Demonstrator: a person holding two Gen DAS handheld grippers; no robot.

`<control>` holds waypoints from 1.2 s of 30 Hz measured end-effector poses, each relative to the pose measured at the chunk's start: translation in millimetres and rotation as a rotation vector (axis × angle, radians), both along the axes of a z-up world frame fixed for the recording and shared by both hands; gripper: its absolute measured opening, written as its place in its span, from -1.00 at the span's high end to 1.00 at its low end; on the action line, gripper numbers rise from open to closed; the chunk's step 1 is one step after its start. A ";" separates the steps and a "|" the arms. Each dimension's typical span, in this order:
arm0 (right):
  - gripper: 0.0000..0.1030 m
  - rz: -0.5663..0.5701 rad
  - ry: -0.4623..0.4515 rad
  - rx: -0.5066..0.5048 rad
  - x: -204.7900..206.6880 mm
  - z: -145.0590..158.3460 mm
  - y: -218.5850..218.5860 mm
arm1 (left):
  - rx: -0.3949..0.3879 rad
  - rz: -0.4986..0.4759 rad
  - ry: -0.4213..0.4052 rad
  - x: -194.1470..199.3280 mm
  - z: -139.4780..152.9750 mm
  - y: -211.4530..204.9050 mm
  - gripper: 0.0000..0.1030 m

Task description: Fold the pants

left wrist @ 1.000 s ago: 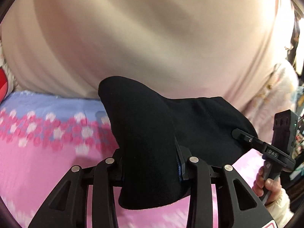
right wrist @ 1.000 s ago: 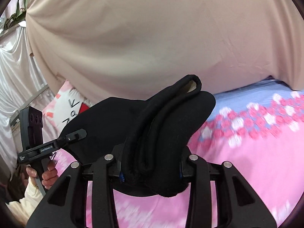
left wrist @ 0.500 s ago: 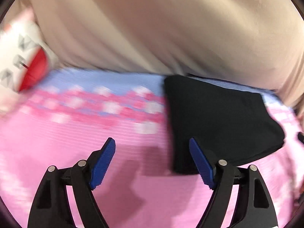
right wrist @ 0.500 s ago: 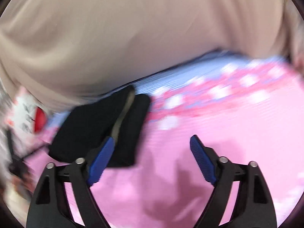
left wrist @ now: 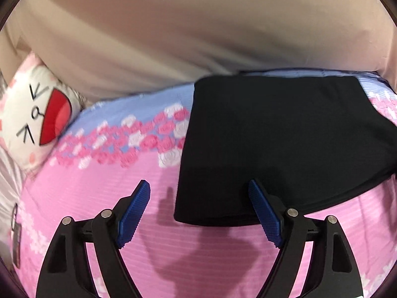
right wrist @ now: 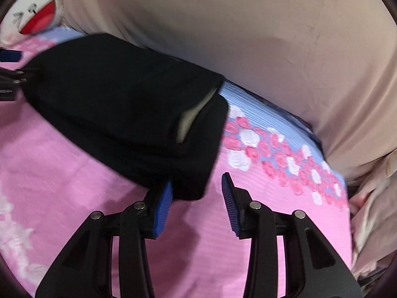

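The black pants (left wrist: 278, 144) lie folded in a thick rectangular stack on the pink flowered bedsheet (left wrist: 99, 198). In the left wrist view my left gripper (left wrist: 199, 188) is open and empty, its right finger over the stack's near left corner. In the right wrist view the pants (right wrist: 124, 114) show layered edges with a pale lining at the right end. My right gripper (right wrist: 197, 182) is open and empty at the stack's near right corner. The left gripper's body shows at the far left edge of the right wrist view (right wrist: 10, 82).
A beige curtain (left wrist: 198, 37) hangs behind the bed. A white cartoon-face pillow (left wrist: 32, 114) lies at the back left, also in the right wrist view (right wrist: 34, 10). Pale bedding (right wrist: 372, 211) is bunched at the right edge of the bed.
One second ago both grippers were shut on the pants and held them up. They have let go, the folded pants now lie on the bed, and both grippers are open close to its near corners.
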State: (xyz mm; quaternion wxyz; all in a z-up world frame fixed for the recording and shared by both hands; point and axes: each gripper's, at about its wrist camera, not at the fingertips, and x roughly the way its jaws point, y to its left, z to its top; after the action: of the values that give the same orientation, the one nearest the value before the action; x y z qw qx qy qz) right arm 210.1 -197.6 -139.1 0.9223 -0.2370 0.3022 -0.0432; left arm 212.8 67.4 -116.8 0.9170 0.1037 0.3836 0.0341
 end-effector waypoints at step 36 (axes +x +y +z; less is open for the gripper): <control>1.00 -0.183 0.089 0.552 153.1 64.3 -22.5 | -0.152 0.128 -0.088 -12.6 20.4 61.2 -0.83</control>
State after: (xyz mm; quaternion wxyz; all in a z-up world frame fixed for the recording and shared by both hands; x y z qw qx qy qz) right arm 363.2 -220.1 -74.8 0.9300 0.0492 0.3630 -0.0319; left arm 200.2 128.6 -96.4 0.9341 0.0074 0.3504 0.0679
